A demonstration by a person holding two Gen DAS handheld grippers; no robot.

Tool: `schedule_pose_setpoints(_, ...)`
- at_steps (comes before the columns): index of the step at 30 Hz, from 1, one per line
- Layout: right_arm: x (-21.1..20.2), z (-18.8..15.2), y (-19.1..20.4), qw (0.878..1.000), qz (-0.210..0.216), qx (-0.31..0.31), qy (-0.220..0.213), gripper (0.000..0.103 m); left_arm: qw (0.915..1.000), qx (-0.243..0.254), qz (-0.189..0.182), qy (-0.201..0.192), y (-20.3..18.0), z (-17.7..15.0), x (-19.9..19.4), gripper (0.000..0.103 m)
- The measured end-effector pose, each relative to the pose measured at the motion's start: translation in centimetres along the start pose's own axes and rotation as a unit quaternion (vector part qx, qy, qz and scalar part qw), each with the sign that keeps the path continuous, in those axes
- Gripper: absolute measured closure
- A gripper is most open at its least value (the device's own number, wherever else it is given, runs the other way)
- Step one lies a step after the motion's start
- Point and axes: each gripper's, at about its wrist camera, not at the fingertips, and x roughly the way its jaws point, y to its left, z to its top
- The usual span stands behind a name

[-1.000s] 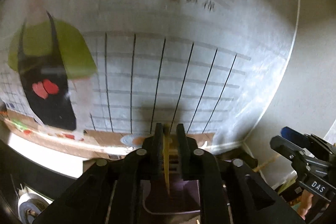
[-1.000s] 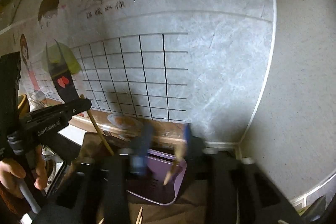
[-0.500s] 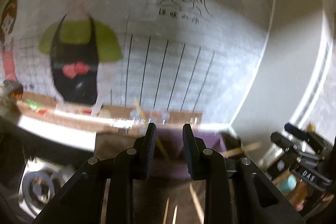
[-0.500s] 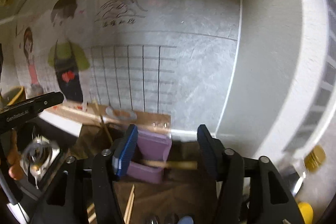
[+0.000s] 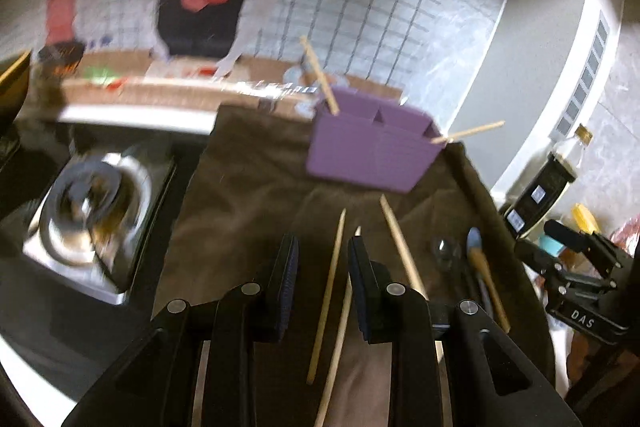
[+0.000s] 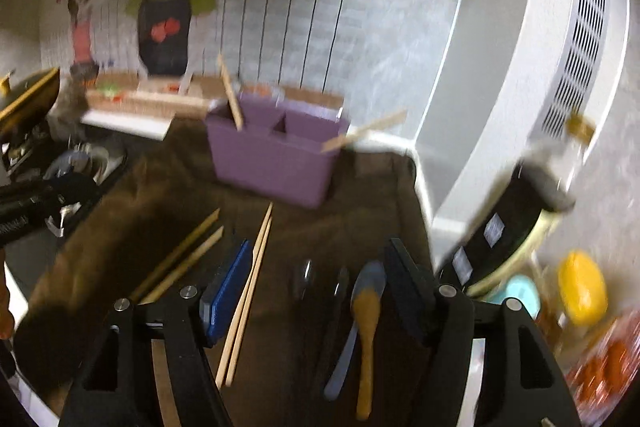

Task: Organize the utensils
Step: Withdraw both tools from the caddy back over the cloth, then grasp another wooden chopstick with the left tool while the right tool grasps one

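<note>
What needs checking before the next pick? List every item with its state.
1. Left tool empty, jaws just opened: ok.
2. Right tool empty, jaws just opened wide: ok.
3. Loose chopsticks on the brown cloth ahead of the left tool: ok.
4. Spoons ahead of the right tool, between its fingers in view: ok.
5. Purple organizer upright: ok.
6. Chopstick at its right corner seated securely: cannot tell; it leans far out.
</note>
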Motion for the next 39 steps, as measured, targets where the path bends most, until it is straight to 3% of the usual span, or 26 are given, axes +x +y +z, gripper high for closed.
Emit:
schedule_pose_setpoints(5, 0.4, -4.0, 0.8, 0.999, 0.027, 0.006, 0.032, 0.056, 0.9996, 0.009, 0.012, 0.024, 0.6, -4.3, -1.0, 0.076)
schedule_pose_setpoints(11, 2.5, -9.1, 2.0, 0.991, 0.075, 0.030, 0.106, 0.082, 0.9989, 0.002, 0.005, 0.046, 0.3, -7.7, -2.1, 0.076)
schedule_pose_setpoints(19, 3.6, -11.1, 3.1, 0.988, 0.091, 0.037, 0.119, 0.083, 0.9987, 0.007, 0.012, 0.049, 0.2, -9.3, -2.8, 0.076)
schedule_pose_setpoints(35, 5.9, -9.1, 4.6, 0.990, 0.085, 0.013, 0.112, 0.082, 0.9978, -0.023, 0.020, 0.059, 1.7, -10.1, -3.0, 0.076)
schedule_pose_setpoints(37, 5.9, -9.1, 4.5, 0.990, 0.082, 0.015, 0.110, 0.085, 0.9980, -0.020, 0.014, 0.059, 1.7, -10.3, -3.0, 0.076)
schedule_pose_setpoints(38, 5.9, -9.1, 4.3, 0.991, 0.079, 0.017, 0.110, 0.095, 0.9981, -0.018, 0.011, 0.058, 1.7, -10.4, -3.0, 0.076)
schedule_pose_setpoints(39, 5.8, -9.2, 4.1, 0.991, 0.079, 0.020, 0.110, 0.097, 0.9982, -0.015, 0.008, 0.058, 1.6, -10.5, -3.0, 0.076)
